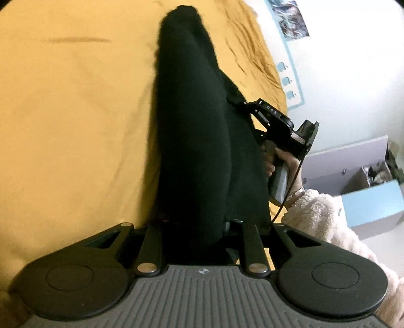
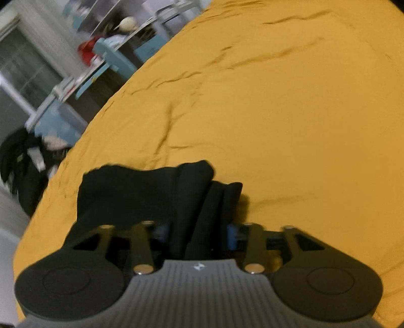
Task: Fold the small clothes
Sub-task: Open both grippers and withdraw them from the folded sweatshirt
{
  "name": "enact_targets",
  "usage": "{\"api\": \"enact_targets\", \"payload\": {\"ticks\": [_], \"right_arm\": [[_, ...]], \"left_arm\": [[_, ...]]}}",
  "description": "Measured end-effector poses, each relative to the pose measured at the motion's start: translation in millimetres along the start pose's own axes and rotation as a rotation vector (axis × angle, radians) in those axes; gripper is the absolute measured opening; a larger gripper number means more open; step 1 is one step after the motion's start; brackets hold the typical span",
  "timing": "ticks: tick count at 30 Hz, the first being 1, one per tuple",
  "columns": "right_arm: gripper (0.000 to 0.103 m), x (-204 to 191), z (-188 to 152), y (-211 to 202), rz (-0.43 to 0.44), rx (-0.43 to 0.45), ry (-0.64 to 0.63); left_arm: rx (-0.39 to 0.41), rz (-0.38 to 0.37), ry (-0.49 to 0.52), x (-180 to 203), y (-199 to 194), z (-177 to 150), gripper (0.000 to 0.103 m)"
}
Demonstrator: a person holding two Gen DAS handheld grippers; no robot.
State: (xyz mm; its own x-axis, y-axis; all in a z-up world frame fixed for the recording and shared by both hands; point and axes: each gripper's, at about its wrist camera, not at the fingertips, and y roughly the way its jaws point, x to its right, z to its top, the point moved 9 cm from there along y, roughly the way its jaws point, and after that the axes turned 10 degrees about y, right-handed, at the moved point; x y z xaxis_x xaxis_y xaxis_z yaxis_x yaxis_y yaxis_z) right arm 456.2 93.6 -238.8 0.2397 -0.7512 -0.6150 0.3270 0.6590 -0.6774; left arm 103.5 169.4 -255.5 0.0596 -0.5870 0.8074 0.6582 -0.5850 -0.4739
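Note:
A black garment (image 1: 192,121) lies stretched in a long band across the yellow bed sheet (image 1: 75,113), running away from my left gripper (image 1: 194,227). The cloth covers that gripper's fingertips and comes straight out from between its jaws, which are shut on it. On the band's right edge is my right gripper (image 1: 242,103), held by a hand in a fluffy white sleeve (image 1: 323,217). In the right wrist view the black garment (image 2: 151,191) lies bunched on the sheet (image 2: 277,101). A fold of it runs between the jaws of the right gripper (image 2: 197,232), whose blue pads (image 2: 161,232) stand apart from the cloth.
The bed's edge curves along the left of the right wrist view, with shelves (image 2: 108,50) and a heap of dark clothes (image 2: 22,161) beyond it. In the left wrist view a white wall with posters (image 1: 293,17), drawers and a light-blue box (image 1: 373,204) stand to the right.

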Motion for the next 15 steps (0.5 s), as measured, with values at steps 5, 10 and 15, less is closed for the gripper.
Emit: {"api": "enact_targets", "payload": {"ticks": [5,10,15], "right_arm": [[0.051,5.7,-0.7,-60.8,0.031,0.052,0.01],[0.058,27.0,-65.3,-151.4,0.204,-0.037,0.066],[0.063,53.9,-141.4,-194.6,0.199,-0.047,0.13]], "left_arm": [[-0.029,0.035,0.03,4.1,-12.8,9.5,0.038],[-0.01,0.015,-0.014,-0.5,-26.4,0.5,0.043],[-0.008,-0.003,-0.027,-3.3,-14.4,2.0,0.051]]}}
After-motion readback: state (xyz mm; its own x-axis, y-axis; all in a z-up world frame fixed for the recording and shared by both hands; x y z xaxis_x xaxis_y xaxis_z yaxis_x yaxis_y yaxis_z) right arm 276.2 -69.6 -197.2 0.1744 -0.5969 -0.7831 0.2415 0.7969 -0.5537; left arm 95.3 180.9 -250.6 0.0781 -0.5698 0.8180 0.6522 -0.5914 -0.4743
